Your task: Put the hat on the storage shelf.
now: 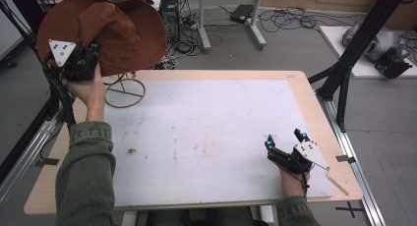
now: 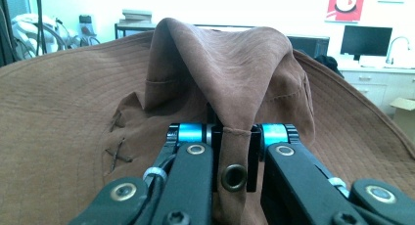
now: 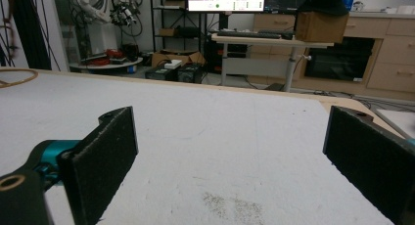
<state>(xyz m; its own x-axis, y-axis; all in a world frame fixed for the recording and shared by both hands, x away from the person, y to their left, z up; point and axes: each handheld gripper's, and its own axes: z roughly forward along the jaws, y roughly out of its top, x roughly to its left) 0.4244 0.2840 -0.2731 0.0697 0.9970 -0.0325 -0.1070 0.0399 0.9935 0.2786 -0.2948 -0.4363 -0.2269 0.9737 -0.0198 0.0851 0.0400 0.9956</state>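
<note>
One brown hat held up in the air above the far left corner of the counter, crown facing the person, brim standing nearly upright, left gripper fingers clenched on a fold of its crown, one wire stand below it, right gripper resting on the counter near the right edge, fingers released and wide apart.

Matt brown stitched cloth hat with metal eyelet; rough black foam-like pads; scuffed white mat on pale wood table.
</note>
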